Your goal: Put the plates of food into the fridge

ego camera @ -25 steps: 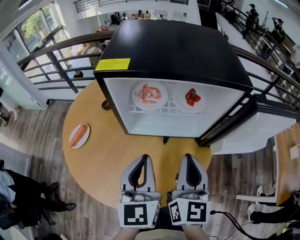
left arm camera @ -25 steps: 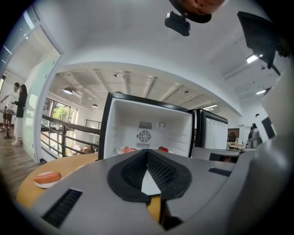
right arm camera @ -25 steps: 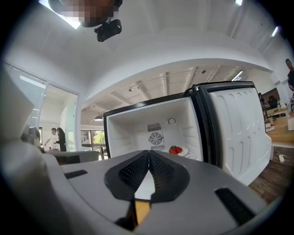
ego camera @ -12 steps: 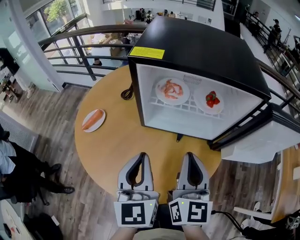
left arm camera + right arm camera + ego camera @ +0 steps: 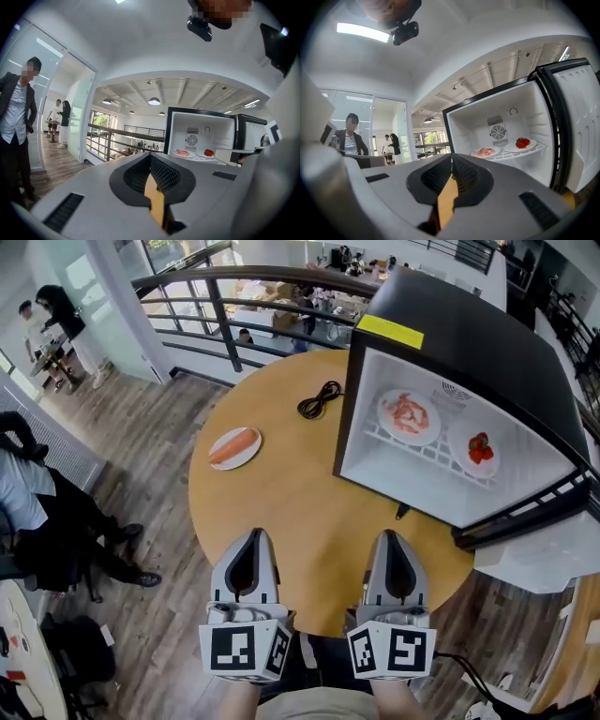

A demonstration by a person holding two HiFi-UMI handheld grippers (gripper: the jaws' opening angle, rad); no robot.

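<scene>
The black mini fridge (image 5: 469, 343) stands open on the round wooden table (image 5: 291, 512). On its wire shelf rest a plate of pink meat (image 5: 409, 416) and a plate of strawberries (image 5: 476, 450). A third plate with a salmon slice (image 5: 234, 447) lies on the table at the left, apart from the fridge. My left gripper (image 5: 250, 538) and right gripper (image 5: 391, 540) hover side by side over the table's near edge, both shut with nothing in them. In the right gripper view the fridge shelf shows the meat plate (image 5: 485, 152) and the strawberries (image 5: 522, 142).
A coiled black cable (image 5: 320, 398) lies on the table beside the fridge. The fridge door (image 5: 548, 540) swings out to the right. A metal railing (image 5: 234, 310) runs behind the table. People (image 5: 42, 512) stand at the left on the wooden floor.
The view has swung left: the fridge now sits further right and the salmon plate has moved toward the middle. Both grippers stay shut, now spread a little wider apart.
</scene>
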